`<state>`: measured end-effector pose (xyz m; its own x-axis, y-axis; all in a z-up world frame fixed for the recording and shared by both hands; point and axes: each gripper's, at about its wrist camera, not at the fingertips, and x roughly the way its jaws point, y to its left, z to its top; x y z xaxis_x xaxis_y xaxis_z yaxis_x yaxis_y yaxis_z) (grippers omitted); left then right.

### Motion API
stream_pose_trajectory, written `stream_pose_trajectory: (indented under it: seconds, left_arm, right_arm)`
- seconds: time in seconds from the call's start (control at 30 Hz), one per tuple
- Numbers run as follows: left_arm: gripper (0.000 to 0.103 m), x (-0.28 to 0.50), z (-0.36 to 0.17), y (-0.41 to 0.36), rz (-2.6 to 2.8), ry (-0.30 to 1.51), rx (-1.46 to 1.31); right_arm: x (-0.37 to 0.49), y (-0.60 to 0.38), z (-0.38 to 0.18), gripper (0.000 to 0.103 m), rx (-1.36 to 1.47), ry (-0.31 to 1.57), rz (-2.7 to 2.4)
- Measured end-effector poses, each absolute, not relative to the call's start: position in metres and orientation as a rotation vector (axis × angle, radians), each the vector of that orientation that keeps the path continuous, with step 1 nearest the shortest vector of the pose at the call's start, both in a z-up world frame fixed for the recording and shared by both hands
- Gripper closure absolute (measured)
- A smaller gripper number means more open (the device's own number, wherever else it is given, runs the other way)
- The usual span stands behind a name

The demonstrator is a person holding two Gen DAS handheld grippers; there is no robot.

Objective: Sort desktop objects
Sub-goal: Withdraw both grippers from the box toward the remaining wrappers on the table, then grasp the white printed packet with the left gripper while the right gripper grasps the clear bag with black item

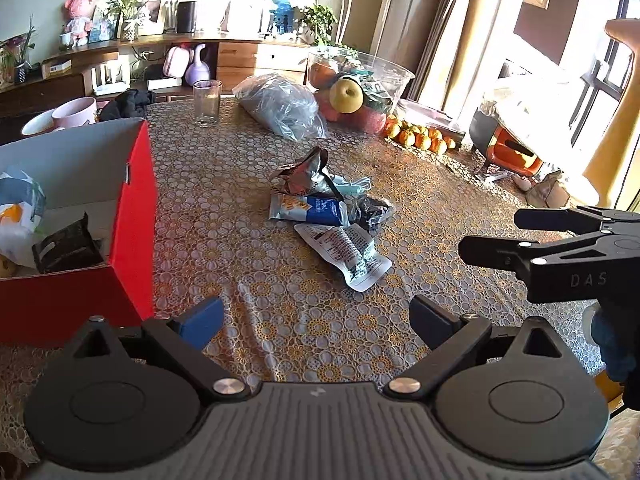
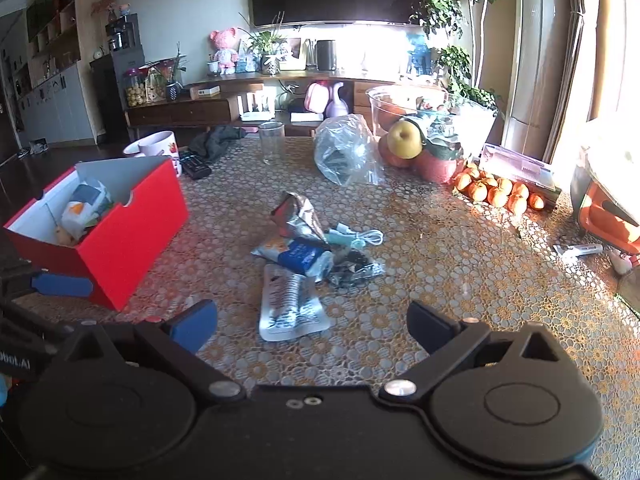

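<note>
Left wrist view: the left hand-held gripper [image 1: 316, 320] stands wide apart and empty above the bench [image 1: 420, 200]. The wrapper pile [image 1: 328, 208] lies mid-bench; the red box [image 1: 132, 216] sits by the left edge.

Right wrist view: the right hand-held gripper [image 2: 312, 324] is apart too, with a white sachet [image 2: 290, 306] just ahead.
</note>
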<state>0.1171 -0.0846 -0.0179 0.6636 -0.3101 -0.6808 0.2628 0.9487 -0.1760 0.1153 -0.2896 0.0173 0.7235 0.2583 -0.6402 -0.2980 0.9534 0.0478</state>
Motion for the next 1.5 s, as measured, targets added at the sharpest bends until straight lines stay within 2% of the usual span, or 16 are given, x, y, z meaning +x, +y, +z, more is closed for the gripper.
stream_pose_trajectory:
  seconds: [0.77,1.5]
  left_arm:
    - [0.004,0.196,-0.076,-0.172,-0.183,0.764,-0.051]
    - [0.004,0.237,-0.111,-0.182,-0.06,0.78,-0.053]
  right_arm:
    - [0.207,-0.314,-0.029,0.003,-0.085,0.751,0.282]
    - [0.267,-0.297,-0.072,0.011,-0.096,0.822,0.312]
